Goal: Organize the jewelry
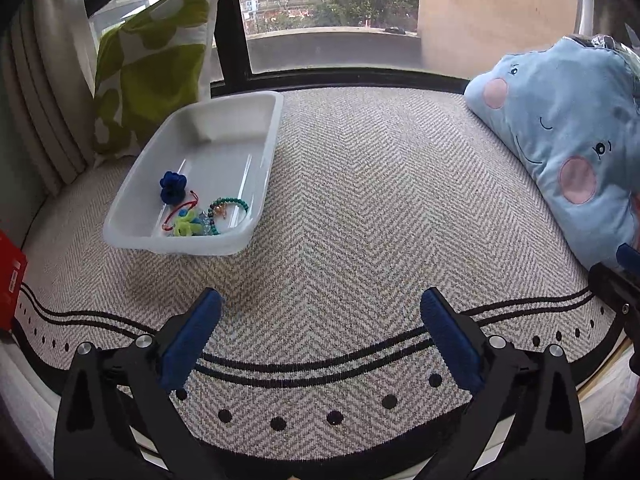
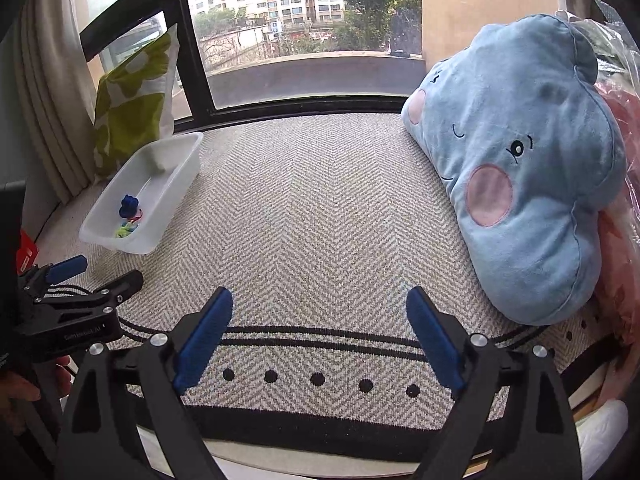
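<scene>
A white plastic tray (image 1: 256,128) sits on the herringbone mat at the left, near the window. In its near end lie a blue flower piece (image 1: 173,186), a red cord bracelet (image 1: 185,208), a yellow-green piece (image 1: 188,225) and a teal bead bracelet (image 1: 230,205). The tray also shows in the right wrist view (image 2: 182,160). My left gripper (image 1: 320,312) is open and empty, above the mat's near edge, short of the tray. My right gripper (image 2: 320,308) is open and empty over the mat's middle front. The left gripper also shows in the right wrist view (image 2: 96,276).
A blue cloud-face cushion (image 2: 520,184) leans at the right. A green-and-white pillow (image 1: 156,64) stands behind the tray by the curtain. A red box (image 1: 10,280) is at the far left edge. The window frame runs along the back.
</scene>
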